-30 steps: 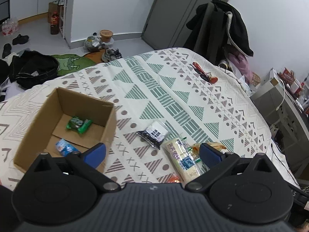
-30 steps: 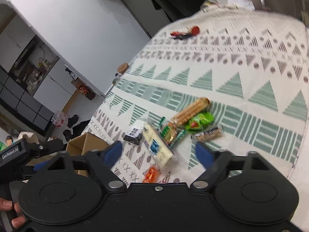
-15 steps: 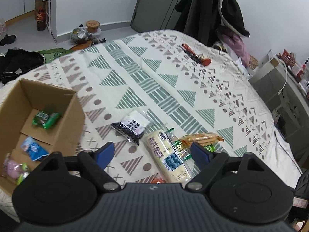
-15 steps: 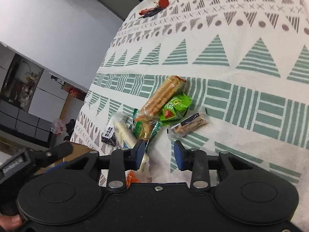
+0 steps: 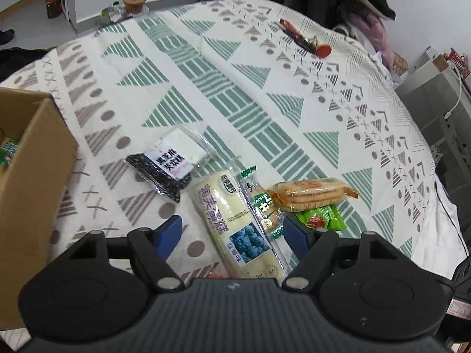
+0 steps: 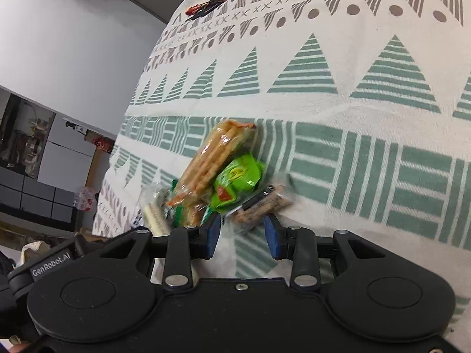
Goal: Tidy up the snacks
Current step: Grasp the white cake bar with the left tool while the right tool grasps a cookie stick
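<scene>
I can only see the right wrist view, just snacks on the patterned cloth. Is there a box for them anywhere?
Observer: Yes, an open cardboard box stands at the left edge of the left wrist view.
Operator: Anything in it?
Observer: A green packet shows inside; the rest is cut off.
Operator: Where's the left gripper?
Observer: The left gripper is closing, with the long blueberry cake packet between its jaws, not yet gripped.
</scene>
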`<state>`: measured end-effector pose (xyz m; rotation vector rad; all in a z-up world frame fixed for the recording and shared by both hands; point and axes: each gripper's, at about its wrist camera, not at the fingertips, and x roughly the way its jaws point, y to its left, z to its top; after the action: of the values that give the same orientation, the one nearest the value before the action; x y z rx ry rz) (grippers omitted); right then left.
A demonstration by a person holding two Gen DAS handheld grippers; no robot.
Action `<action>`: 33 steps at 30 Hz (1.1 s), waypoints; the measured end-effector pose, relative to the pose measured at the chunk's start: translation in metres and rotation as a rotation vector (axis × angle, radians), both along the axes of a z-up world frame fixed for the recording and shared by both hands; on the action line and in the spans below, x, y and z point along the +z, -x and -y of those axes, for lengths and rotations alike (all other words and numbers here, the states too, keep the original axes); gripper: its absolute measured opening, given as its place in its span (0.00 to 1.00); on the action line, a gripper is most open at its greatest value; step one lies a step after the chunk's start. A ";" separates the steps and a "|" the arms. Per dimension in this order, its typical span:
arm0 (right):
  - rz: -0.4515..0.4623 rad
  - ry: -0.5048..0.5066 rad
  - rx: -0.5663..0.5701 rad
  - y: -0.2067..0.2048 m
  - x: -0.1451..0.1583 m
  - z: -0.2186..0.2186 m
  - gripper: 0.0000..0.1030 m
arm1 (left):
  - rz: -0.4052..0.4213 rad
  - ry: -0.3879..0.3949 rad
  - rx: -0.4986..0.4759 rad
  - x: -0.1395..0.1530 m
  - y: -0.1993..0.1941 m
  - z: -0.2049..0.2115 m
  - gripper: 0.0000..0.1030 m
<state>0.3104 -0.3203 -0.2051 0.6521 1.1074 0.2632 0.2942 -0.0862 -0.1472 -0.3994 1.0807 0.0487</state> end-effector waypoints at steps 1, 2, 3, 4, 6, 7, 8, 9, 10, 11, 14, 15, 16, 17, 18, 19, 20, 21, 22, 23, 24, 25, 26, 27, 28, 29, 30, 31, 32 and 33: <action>0.000 -0.003 -0.003 -0.001 -0.002 0.001 0.34 | -0.007 0.001 -0.001 -0.003 -0.002 0.001 0.73; 0.001 -0.008 -0.005 -0.002 -0.002 0.002 0.34 | -0.014 -0.002 -0.004 -0.006 -0.005 0.003 0.73; 0.005 -0.008 -0.006 -0.003 -0.003 0.003 0.33 | -0.020 -0.006 -0.005 -0.009 -0.007 0.004 0.73; 0.010 -0.006 -0.005 -0.004 -0.003 0.003 0.33 | -0.027 -0.007 -0.006 -0.012 -0.009 0.005 0.73; 0.018 -0.006 -0.007 -0.006 -0.003 0.003 0.33 | -0.039 -0.005 -0.004 -0.018 -0.013 0.006 0.73; 0.021 -0.006 -0.009 -0.006 -0.004 0.003 0.33 | -0.045 -0.004 -0.001 -0.020 -0.015 0.007 0.73; 0.022 -0.006 -0.009 -0.007 -0.004 0.004 0.33 | -0.050 -0.002 -0.001 -0.023 -0.016 0.007 0.73; 0.023 -0.004 -0.008 -0.008 -0.004 0.003 0.33 | -0.055 -0.003 -0.001 -0.025 -0.018 0.009 0.73; 0.026 -0.002 -0.007 -0.009 -0.004 0.003 0.33 | -0.058 -0.005 -0.001 -0.027 -0.019 0.009 0.73; 0.028 -0.002 -0.007 -0.009 -0.004 0.003 0.34 | -0.061 -0.004 0.000 -0.029 -0.020 0.011 0.73; 0.032 -0.001 -0.006 -0.009 -0.004 0.002 0.34 | -0.074 0.012 0.009 -0.036 -0.020 0.012 0.73; 0.033 0.000 -0.005 -0.009 -0.004 0.002 0.34 | -0.077 0.020 0.011 -0.038 -0.020 0.012 0.73; 0.032 -0.001 -0.005 -0.009 -0.004 0.002 0.34 | -0.080 0.025 0.016 -0.041 -0.019 0.012 0.73; 0.032 -0.002 -0.006 -0.008 -0.004 0.002 0.34 | -0.080 0.023 0.021 -0.042 -0.019 0.013 0.68; 0.032 -0.001 -0.006 -0.008 -0.004 0.003 0.34 | -0.082 0.017 0.027 -0.043 -0.018 0.012 0.65; 0.032 -0.002 -0.007 -0.008 -0.003 0.003 0.35 | -0.080 0.017 0.035 -0.043 -0.017 0.011 0.59; 0.033 -0.001 -0.008 -0.008 -0.003 0.003 0.35 | -0.074 0.024 0.042 -0.042 -0.016 0.010 0.49; 0.034 -0.001 -0.008 -0.007 -0.003 0.003 0.36 | -0.073 0.028 0.041 -0.042 -0.016 0.009 0.45; 0.034 -0.001 -0.010 -0.006 -0.003 0.003 0.36 | -0.071 0.030 0.039 -0.040 -0.015 0.009 0.41; 0.034 -0.001 -0.015 -0.006 -0.003 0.002 0.36 | -0.068 0.033 0.039 -0.038 -0.015 0.008 0.37; 0.034 0.002 -0.019 -0.007 -0.003 0.001 0.37 | -0.063 0.035 0.041 -0.035 -0.014 0.007 0.35; 0.033 0.009 -0.022 -0.009 -0.003 0.000 0.38 | -0.055 0.037 0.042 -0.032 -0.012 0.006 0.33; 0.039 0.020 -0.025 -0.011 -0.001 -0.003 0.39 | -0.044 0.035 0.040 -0.028 -0.011 0.005 0.32; 0.049 0.034 -0.025 -0.013 0.000 -0.005 0.41 | -0.033 0.035 0.040 -0.024 -0.009 0.003 0.31; 0.057 0.050 -0.021 -0.014 0.001 -0.009 0.42 | -0.027 0.037 0.044 -0.022 -0.007 0.001 0.31; 0.061 0.069 -0.016 -0.015 0.002 -0.012 0.42 | -0.021 0.041 0.049 -0.018 -0.005 -0.001 0.30; 0.066 0.087 -0.011 -0.015 0.003 -0.015 0.42 | -0.016 0.040 0.053 -0.015 -0.004 -0.003 0.30; 0.071 0.103 -0.006 -0.015 0.004 -0.018 0.41 | -0.010 0.039 0.057 -0.011 -0.002 -0.006 0.30; 0.076 0.120 0.000 -0.016 0.004 -0.020 0.40 | -0.002 0.038 0.061 -0.006 0.001 -0.010 0.30; 0.079 0.142 0.003 -0.016 0.005 -0.022 0.34 | 0.006 0.038 0.065 -0.001 0.003 -0.013 0.29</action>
<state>0.3264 -0.2981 -0.2002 0.5101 1.0411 0.2093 0.2916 -0.0728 -0.1486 -0.4685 1.0639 0.0853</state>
